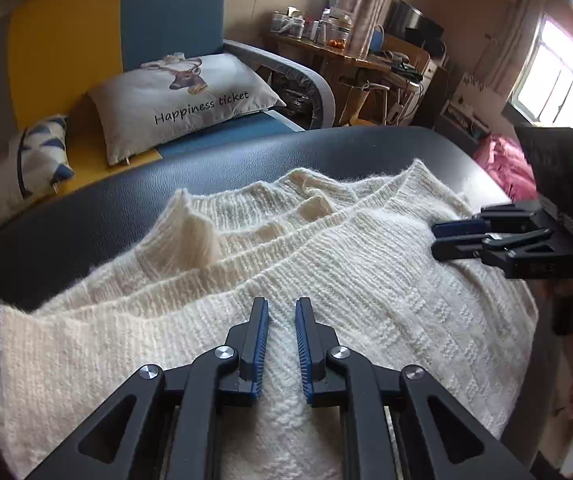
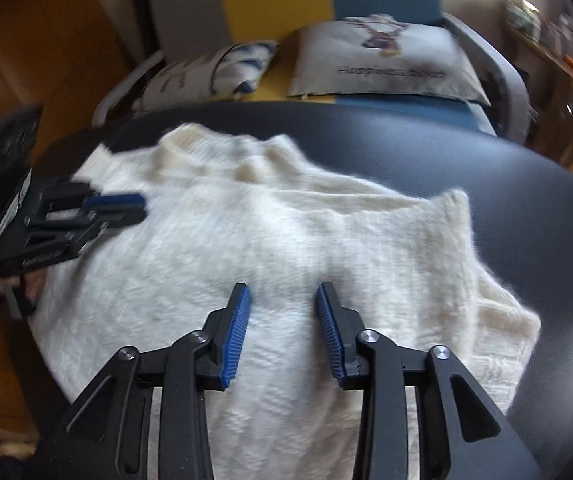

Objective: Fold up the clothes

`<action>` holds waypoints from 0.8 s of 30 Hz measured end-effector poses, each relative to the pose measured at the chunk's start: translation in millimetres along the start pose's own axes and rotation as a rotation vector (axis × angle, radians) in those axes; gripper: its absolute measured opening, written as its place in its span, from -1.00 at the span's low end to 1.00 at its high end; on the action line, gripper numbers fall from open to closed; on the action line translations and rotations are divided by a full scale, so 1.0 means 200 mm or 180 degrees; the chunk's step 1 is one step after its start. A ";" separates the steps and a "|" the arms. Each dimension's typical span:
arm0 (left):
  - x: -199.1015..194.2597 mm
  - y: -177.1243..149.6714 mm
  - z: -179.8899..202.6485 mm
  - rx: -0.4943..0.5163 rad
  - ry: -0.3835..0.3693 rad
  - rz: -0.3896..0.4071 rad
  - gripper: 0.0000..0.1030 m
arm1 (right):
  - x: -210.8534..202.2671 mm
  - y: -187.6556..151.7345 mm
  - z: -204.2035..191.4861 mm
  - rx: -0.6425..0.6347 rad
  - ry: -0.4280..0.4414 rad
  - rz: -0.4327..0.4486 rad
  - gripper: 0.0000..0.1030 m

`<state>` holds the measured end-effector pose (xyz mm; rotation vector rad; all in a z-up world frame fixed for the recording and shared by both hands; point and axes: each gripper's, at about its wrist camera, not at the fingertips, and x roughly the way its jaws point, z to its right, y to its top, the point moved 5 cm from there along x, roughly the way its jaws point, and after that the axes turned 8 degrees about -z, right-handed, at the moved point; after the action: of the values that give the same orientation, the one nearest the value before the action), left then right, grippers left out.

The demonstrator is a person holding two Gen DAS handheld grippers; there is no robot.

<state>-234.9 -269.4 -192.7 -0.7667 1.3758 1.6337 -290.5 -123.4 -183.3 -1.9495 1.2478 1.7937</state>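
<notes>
A cream knitted sweater (image 1: pixel 326 264) lies rumpled on a black padded table (image 1: pixel 86 216), its ribbed edges bunched toward the far side. In the left wrist view my left gripper (image 1: pixel 281 307) hovers over the sweater's near part, its blue pads a narrow gap apart with nothing pinched between them. My right gripper (image 1: pixel 438 240) reaches in from the right over the sweater's edge. The right wrist view is blurred. There my right gripper (image 2: pixel 283 289) stands open above the middle of the sweater (image 2: pixel 286 220), holding nothing, and the left gripper (image 2: pixel 140 208) sits over the sweater's left edge.
Behind the table (image 2: pixel 486 168) stands a yellow and blue sofa (image 1: pixel 166 12) with a deer-print cushion (image 1: pixel 182 96) and a patterned cushion (image 1: pixel 42 156). A cluttered wooden desk (image 1: pixel 346 48) is at the back right. Pink cloth (image 1: pixel 502 164) lies past the table's right end.
</notes>
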 end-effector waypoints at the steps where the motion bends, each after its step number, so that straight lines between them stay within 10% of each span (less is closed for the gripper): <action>1: 0.00 0.00 0.00 -0.0009 -0.0008 0.0012 -0.74 | -0.01 -0.01 0.00 0.0022 -0.0006 0.0020 -0.51; 12: -0.31 -0.07 -0.15 -0.0409 -0.0042 0.0276 -0.70 | -0.06 -0.02 -0.03 0.0050 -0.0012 0.0022 -0.44; 19: -0.80 -0.54 -0.57 -0.0853 0.0325 0.0373 -0.58 | -0.23 -0.21 -0.34 -0.0249 0.0495 0.0097 -0.33; 24: -0.88 -0.90 -0.59 -0.1015 0.0110 0.0316 -0.56 | -0.15 -0.34 -0.59 -0.0424 0.0635 -0.0092 -0.28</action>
<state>-3.6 -414.9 -147.6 -0.9251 1.2071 1.9549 -157.0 -145.8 -153.7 -2.2557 1.1765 1.7449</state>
